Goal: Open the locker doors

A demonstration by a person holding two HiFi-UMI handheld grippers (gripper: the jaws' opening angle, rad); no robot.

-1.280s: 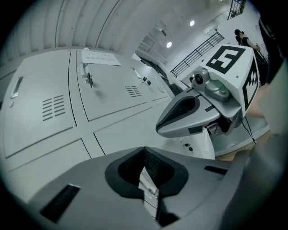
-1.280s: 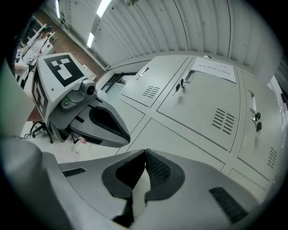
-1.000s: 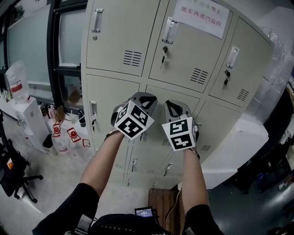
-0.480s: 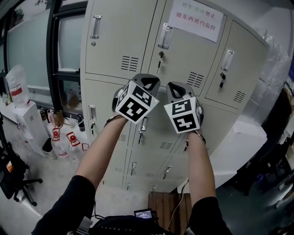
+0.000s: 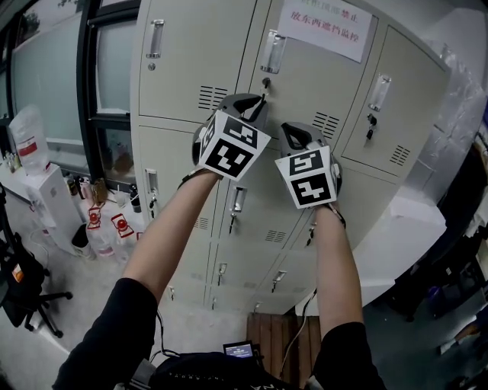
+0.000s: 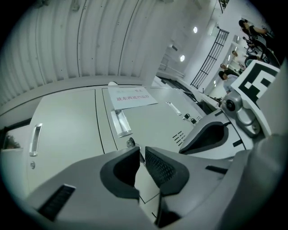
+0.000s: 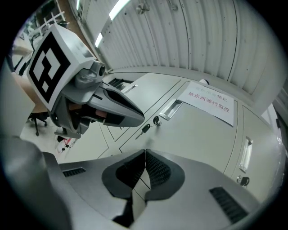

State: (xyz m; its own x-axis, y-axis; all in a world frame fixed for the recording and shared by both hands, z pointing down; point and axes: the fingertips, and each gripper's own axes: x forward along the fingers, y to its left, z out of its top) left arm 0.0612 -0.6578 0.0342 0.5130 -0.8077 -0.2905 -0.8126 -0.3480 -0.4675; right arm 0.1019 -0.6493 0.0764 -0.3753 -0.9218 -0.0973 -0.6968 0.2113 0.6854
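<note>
While both grippers are held up in front of the lockers (image 5: pixel 191 46), every locker door that shows is closed. The left gripper (image 6: pixel 142 149) has its jaws almost together, with only a thin slit between the pads and nothing in it. Its own view looks at the middle upper door (image 5: pixel 305 68), where the lock (image 6: pixel 130 143) appears just above the jaw tips and the clear handle (image 6: pixel 120 122) a little higher. The right gripper (image 7: pixel 145 152) has its jaws fully together, pad against pad, and it holds nothing. It stands just beside the left one, toward the right, before the same row of doors. I cannot tell whether either gripper touches a door.

A white paper notice (image 5: pixel 325 19) is stuck at the top of the middle upper door. Its lower line is printed in red Chinese characters that read 放东西遮挡监控. The line above it is in pale green and mostly too faint to read; its end seems to be 禁止. A key (image 7: pixel 145 128) hangs from the lock of this door, and another key (image 5: pixel 370 126) hangs at the upper door to the right.

Each gripper carries a cube (image 5: pixel 229 152) with black and white square markers. On the floor at the left, beside the lockers, stand plastic bottles (image 5: pixel 122 225) with red labels, whose print is too small to read.
</note>
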